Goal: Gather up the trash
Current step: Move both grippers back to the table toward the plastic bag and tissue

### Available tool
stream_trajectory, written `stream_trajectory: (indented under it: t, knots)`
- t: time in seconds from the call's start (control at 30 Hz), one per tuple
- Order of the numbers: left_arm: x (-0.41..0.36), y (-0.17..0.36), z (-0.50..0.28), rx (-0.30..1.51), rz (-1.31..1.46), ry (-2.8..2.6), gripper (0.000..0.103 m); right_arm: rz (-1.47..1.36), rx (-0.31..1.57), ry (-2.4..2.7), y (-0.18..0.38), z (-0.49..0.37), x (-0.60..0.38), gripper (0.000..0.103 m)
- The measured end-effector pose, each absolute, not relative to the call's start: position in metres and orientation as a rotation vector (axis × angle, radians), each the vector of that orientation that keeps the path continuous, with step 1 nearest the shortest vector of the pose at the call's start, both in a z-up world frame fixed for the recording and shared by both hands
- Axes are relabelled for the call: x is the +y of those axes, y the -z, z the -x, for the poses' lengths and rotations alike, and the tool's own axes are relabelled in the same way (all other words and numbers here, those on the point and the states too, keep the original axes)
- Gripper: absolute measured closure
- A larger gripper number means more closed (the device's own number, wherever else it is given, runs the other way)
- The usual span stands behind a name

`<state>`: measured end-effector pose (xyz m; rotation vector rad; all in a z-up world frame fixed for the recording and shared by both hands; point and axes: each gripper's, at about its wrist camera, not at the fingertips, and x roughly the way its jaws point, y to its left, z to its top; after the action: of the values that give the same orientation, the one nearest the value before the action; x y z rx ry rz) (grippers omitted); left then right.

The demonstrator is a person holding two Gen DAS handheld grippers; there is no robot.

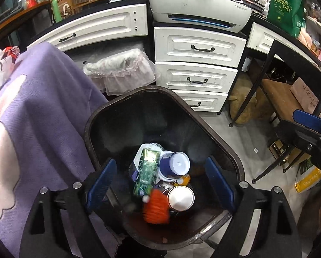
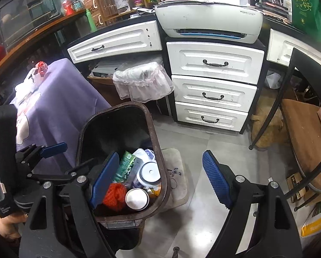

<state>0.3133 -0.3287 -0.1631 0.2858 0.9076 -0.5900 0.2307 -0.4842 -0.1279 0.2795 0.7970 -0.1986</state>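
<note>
Grey floor tiles and white drawers [image 1: 198, 49] fill the upper frame. At lower centre, a dark bin [image 1: 91, 126] holds the trash: an orange net [image 1: 157, 206], cups, a green carton [image 1: 146, 172]. Directly above it, the left claw [image 1: 160, 185] is spread wide and empty, apparently for dropping. The right claw [image 2: 160, 180] is likewise wide, holding nothing.

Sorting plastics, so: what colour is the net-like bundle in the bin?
Orange, a knitted or mesh-like bundle, clearest in the right wrist view.

Bin [image 1: 220, 137]: dark plastic, scuffed matt rim. Orange net [image 1: 157, 207]: coarse mesh. Cup lid [image 1: 180, 198]: smooth white plastic. Purple cover [image 1: 42, 118]: woven cloth. Drawers [image 1: 200, 48]: white-painted, metal handles. Floor [image 2: 203, 150]: smooth grey tile.
</note>
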Motion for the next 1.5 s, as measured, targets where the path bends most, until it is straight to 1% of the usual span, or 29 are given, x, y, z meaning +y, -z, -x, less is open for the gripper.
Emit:
stream_trajectory:
  t: [0.2,0.43,0.73,0.9,1.27,1.5]
  knots:
    - [-0.32,0.14,-0.294,0.851,-0.234,0.628,0.018,-0.287,0.773,0.199,0.121,-0.228,-0.485,0.023]
    - [-0.303,0.101,-0.267,0.754,-0.206,0.66,0.01,-0.293,0.759,0.157,0.113,-0.231,-0.474,0.023]
    - [-0.259,0.066,-0.259,0.686,-0.208,0.636,0.006,-0.257,0.746,0.06,0.094,-0.243,-0.439,0.023]
    - [-0.227,0.056,-0.268,0.684,-0.203,0.585,0.006,-0.222,0.735,-0.036,0.08,-0.259,-0.405,0.023]
    - [-0.141,0.048,-0.306,0.685,-0.185,0.379,0.006,-0.145,0.684,-0.298,0.049,-0.325,-0.313,0.023]
    - [-0.089,0.041,-0.335,0.686,-0.134,0.292,0.006,-0.128,0.712,-0.414,0.04,-0.399,-0.263,0.023]
